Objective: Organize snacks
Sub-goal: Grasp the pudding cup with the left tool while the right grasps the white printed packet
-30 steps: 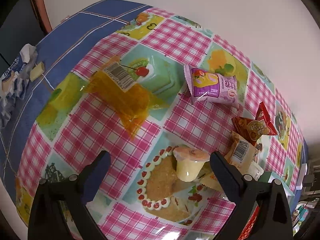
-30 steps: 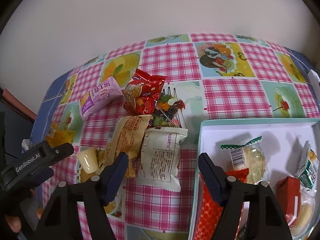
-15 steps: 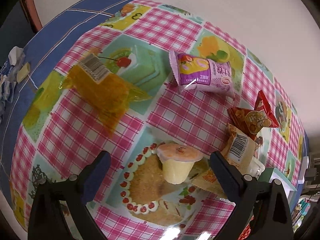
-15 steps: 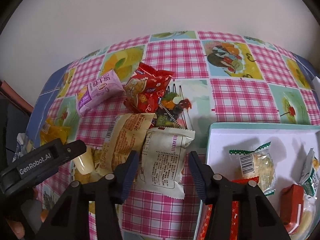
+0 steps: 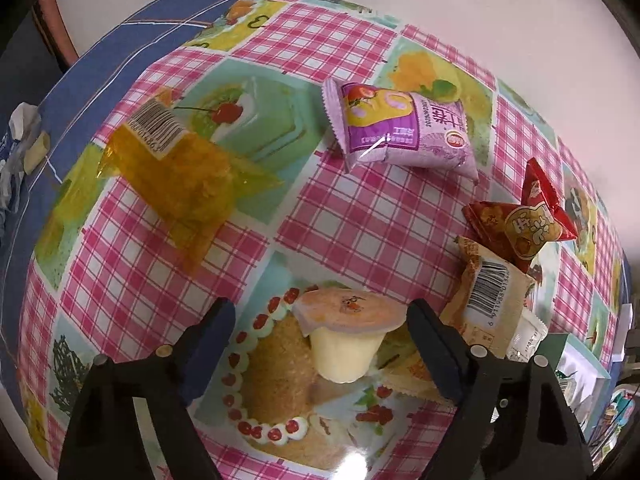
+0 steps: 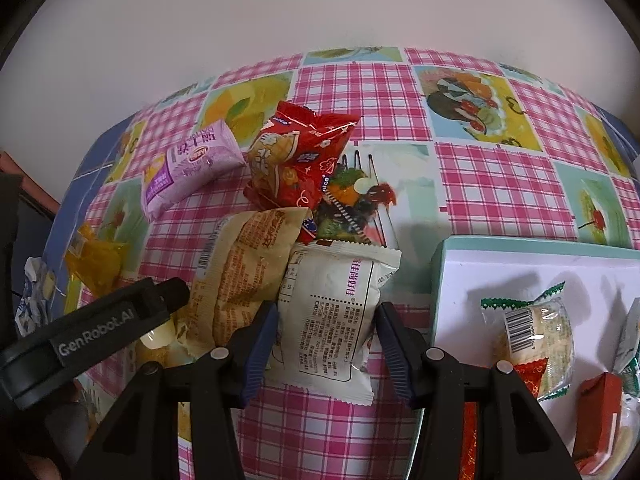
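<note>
1. My left gripper [image 5: 320, 340] is spread wide, its fingers flanking the small pale-yellow jelly cup with a peach foil lid [image 5: 346, 334] at lower centre of the left view; no contact.
2. My right gripper [image 6: 326, 340] stands apart around the white printed snack packet [image 6: 334, 312], lower centre of the right view; touching or not, I cannot tell.
3. The white tray with a teal rim [image 6: 436, 280] sits at right on the pink-checked desk [image 6: 500, 184].
</note>
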Demonstrator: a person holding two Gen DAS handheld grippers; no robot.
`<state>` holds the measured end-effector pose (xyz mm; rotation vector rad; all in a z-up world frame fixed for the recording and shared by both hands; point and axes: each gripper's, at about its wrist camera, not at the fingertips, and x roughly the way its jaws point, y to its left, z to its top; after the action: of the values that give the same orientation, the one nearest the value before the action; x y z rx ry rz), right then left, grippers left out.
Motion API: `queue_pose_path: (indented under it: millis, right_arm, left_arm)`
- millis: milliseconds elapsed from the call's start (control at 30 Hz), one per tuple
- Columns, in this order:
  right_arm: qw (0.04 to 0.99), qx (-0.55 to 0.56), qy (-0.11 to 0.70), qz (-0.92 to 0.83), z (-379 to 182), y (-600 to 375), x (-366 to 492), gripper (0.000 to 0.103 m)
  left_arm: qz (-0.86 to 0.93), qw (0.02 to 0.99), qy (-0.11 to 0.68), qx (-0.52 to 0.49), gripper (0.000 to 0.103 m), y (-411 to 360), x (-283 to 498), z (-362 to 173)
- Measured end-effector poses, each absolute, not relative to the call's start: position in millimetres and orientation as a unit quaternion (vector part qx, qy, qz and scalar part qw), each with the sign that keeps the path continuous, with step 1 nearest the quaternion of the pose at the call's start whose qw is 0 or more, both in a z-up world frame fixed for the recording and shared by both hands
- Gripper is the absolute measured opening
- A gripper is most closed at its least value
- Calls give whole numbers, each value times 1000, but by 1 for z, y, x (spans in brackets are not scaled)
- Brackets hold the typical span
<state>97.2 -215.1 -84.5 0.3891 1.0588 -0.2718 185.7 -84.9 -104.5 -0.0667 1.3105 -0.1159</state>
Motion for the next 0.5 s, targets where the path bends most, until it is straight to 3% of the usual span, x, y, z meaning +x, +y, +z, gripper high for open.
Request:
queue_pose_path:
  millis: [133,500]
  right_arm:
    - [837,184,500,-124,-84,-214,99,54]
    - [841,198,491,-114,-83,-212,104,58]
  left_arm:
    - [-55,793,606,-18,79,-97,188,-105]
    - [-34,791,610,-22,78,-99,193,-102]
